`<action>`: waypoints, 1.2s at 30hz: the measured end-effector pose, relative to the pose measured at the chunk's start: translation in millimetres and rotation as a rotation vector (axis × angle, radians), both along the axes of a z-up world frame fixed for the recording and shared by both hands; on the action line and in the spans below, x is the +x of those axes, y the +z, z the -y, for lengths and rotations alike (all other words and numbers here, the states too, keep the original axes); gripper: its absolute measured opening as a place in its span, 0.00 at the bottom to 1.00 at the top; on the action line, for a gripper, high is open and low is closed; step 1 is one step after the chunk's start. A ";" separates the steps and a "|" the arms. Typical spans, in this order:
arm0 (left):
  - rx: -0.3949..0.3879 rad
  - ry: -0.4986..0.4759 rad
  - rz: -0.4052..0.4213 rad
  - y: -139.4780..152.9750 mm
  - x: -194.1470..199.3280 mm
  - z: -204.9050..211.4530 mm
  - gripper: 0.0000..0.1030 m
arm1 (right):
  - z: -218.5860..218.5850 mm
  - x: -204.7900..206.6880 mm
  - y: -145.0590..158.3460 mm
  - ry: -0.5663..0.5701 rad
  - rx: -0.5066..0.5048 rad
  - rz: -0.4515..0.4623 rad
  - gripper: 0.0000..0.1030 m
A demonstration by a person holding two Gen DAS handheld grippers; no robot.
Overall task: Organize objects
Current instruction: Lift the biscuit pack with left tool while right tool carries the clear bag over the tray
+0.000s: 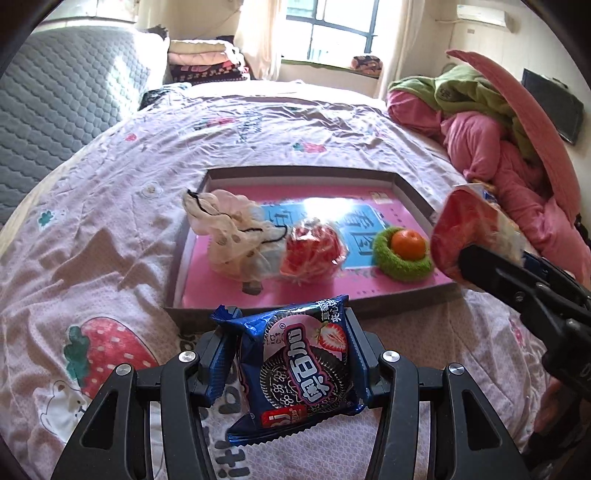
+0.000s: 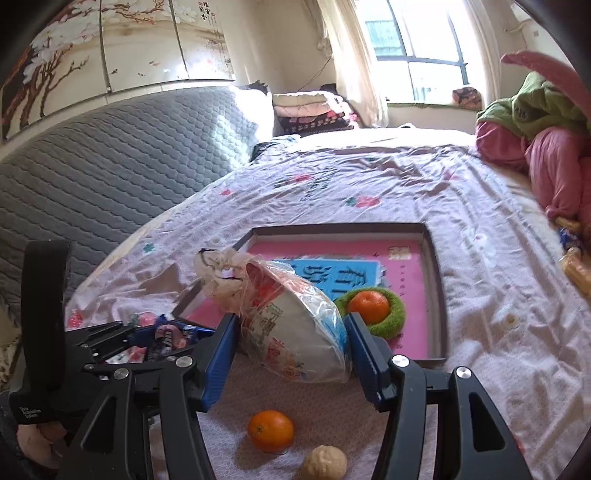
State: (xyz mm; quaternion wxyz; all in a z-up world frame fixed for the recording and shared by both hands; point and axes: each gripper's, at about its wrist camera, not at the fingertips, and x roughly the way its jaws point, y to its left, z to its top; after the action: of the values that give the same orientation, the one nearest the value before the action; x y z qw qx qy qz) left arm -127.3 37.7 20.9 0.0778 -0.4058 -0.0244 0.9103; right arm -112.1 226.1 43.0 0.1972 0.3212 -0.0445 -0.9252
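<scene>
Above the bed [image 1: 110,184], your left hand-held gripper [image 1: 291,354] grips a cookie packet [image 1: 295,369]; your right hand-held gripper [image 2: 291,354] grips a wrapped bowl [image 2: 295,332] near the tray [image 2: 432,295].

Tray [image 1: 413,192] on bed [image 1: 258,129]; in it, left to right: cloth bag [image 1: 225,229], wrapped item, possibly a bowl [image 1: 314,251], orange [image 1: 408,242] in ring [image 1: 402,264].

Ahead of both grippers spreads the strawberry-print bedsheet [image 1: 110,155]. To the left rises a grey quilted headboard [image 2: 110,155], with a floral painted wall panel [image 2: 110,40] above it. Far ahead, folded blankets [image 1: 207,61] are stacked beside the curtained window [image 1: 332,26]. To the right lies a heap of pink and green clothing [image 1: 476,122], an air conditioner [image 1: 480,14] above.
</scene>
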 end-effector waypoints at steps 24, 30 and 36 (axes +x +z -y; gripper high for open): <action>0.025 0.081 -0.093 15.7 -9.7 10.4 0.54 | -8.7 1.5 17.6 -0.073 -0.006 -0.053 0.57; 0.021 0.084 -0.105 16.7 -10.8 9.0 0.54 | -9.4 1.1 17.9 -0.074 -0.009 -0.053 0.57; 0.026 0.091 -0.121 20.1 -13.0 12.6 0.54 | -10.5 -2.0 16.4 -0.084 -0.010 -0.050 0.57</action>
State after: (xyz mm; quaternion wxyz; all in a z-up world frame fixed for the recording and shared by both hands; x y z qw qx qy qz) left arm -140.4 25.1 41.0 0.0428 -0.3476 -0.0500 0.9353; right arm -114.1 236.6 59.4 0.1609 0.2950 -0.0579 -0.9401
